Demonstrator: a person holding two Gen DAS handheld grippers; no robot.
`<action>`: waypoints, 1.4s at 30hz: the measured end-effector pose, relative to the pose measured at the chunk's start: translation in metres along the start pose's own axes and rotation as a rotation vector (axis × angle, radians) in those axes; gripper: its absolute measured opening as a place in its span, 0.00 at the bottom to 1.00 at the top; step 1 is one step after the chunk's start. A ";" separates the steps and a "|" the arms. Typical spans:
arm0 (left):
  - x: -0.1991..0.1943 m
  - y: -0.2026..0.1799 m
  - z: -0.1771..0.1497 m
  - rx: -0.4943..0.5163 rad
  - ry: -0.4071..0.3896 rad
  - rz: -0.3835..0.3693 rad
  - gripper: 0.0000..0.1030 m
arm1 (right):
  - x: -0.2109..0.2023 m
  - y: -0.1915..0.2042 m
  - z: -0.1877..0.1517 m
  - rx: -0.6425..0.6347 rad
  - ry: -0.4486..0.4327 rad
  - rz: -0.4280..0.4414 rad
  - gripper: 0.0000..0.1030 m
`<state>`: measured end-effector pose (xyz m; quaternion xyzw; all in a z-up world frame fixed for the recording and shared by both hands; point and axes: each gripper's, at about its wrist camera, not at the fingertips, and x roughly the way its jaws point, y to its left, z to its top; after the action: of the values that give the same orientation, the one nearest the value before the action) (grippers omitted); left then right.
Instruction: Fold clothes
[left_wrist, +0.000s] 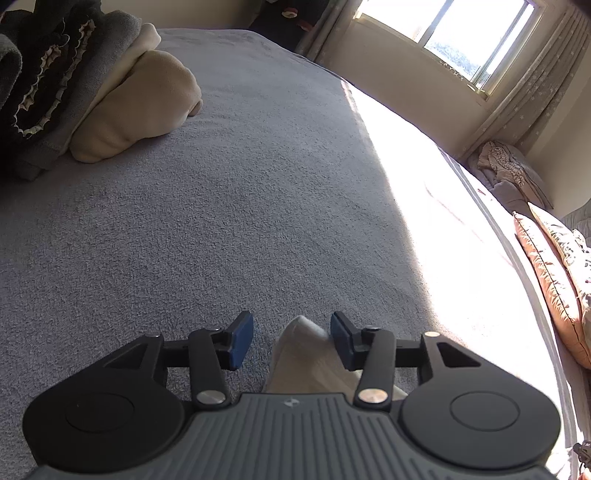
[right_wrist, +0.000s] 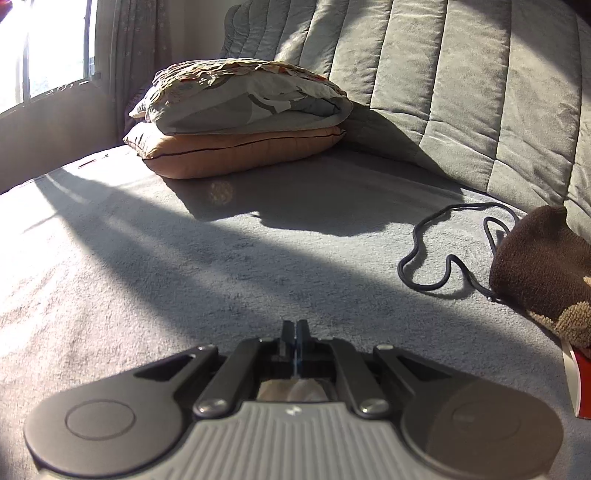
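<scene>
Cream cloth lies under the left gripper, its corner poking forward between the spread pads, nearer the right one. Right gripper is clenched, seemingly pinching pale fabric behind its fingertips. Folded stack sits far left on the bed.

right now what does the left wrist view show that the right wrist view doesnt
Only the left wrist view shows the stack of folded clothes, the open left gripper and a cream cloth corner between its fingers. Only the right wrist view shows the closed right gripper, with pale fabric visible behind its fingers, the black cord and the brown knit item. Both show the grey bed cover, the window and the stacked pillows.
</scene>
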<state>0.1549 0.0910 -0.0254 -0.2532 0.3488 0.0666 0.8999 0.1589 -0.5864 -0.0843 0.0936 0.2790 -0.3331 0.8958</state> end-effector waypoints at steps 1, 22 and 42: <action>-0.003 0.001 -0.002 0.004 0.001 -0.010 0.50 | -0.001 -0.001 -0.001 0.004 -0.002 0.003 0.00; -0.024 0.038 -0.030 0.051 0.042 -0.238 0.47 | -0.208 0.181 -0.094 -0.471 0.004 0.709 0.31; -0.010 0.087 -0.010 -0.287 0.245 -0.605 0.49 | -0.343 0.358 -0.184 -0.663 0.103 0.985 0.41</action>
<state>0.1161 0.1614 -0.0608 -0.4750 0.3505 -0.1854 0.7856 0.0970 -0.0621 -0.0499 -0.0568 0.3348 0.2314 0.9117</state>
